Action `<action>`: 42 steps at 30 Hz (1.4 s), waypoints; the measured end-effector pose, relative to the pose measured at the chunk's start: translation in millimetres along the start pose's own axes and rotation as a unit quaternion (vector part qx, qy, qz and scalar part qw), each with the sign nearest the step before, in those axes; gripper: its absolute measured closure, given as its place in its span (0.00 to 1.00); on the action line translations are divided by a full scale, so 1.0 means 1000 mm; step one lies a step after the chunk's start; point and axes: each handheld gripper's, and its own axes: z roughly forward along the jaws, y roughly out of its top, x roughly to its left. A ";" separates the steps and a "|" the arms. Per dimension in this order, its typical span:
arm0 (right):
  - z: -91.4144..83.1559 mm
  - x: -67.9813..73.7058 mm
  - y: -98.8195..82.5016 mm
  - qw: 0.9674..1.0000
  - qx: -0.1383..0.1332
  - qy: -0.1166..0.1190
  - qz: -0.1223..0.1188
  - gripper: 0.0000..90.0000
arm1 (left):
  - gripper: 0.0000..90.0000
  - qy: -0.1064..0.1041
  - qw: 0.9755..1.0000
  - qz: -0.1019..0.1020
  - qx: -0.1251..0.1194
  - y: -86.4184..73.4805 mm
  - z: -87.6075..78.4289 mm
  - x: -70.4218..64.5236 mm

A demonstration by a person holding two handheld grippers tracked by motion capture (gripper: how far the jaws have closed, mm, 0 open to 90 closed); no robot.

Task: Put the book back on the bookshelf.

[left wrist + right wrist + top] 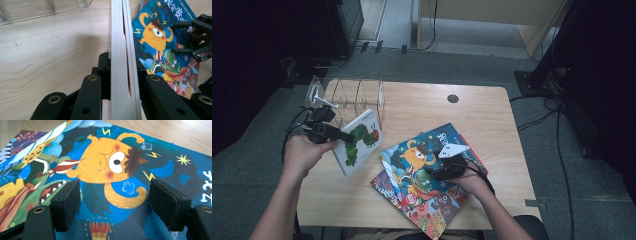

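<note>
Left tongs [343, 136] clamp a white caterpillar book [360, 140] at nine o'clock on the desk [422, 102], while right tongs [438, 167] rest wide over a monster book [417, 157].

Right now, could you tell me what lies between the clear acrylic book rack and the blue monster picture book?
The white caterpillar book, clamped in the left gripper, as the high view shows.

We see a light wooden table [492, 115] with rounded corners. On its far left stands a clear plastic rack [347, 97]. Near the front edge, right of the middle, lie overlapping picture books [422, 192], the blue monster book [412, 155] on top.
</note>
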 end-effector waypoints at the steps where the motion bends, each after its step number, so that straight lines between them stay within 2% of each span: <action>1: 0.000 0.000 0.000 1.000 0.000 0.000 0.000 0.29 | 0.85 0.001 1.000 -0.005 -0.006 0.000 -0.001 0.001; 8: 0.000 0.000 0.000 1.000 0.000 0.001 0.002 0.29 | 0.85 0.018 1.000 -0.010 -0.013 0.003 -0.007 0.002; 17: 0.000 -0.001 0.000 1.000 -0.001 0.002 0.002 0.29 | 0.85 0.029 0.999 -0.027 -0.013 0.010 -0.002 0.010; 28: 0.000 0.000 0.000 1.000 -0.001 0.001 0.002 0.29 | 0.85 0.043 0.998 -0.033 -0.015 0.030 0.004 0.007; 36: 0.000 -0.001 0.000 1.000 0.000 0.001 0.001 0.29 | 0.85 0.058 0.998 -0.037 -0.001 0.045 0.011 0.006; 42: 0.000 -0.001 0.000 1.000 -0.001 0.002 0.002 0.29 | 0.85 0.066 0.997 -0.037 -0.002 0.055 0.017 0.003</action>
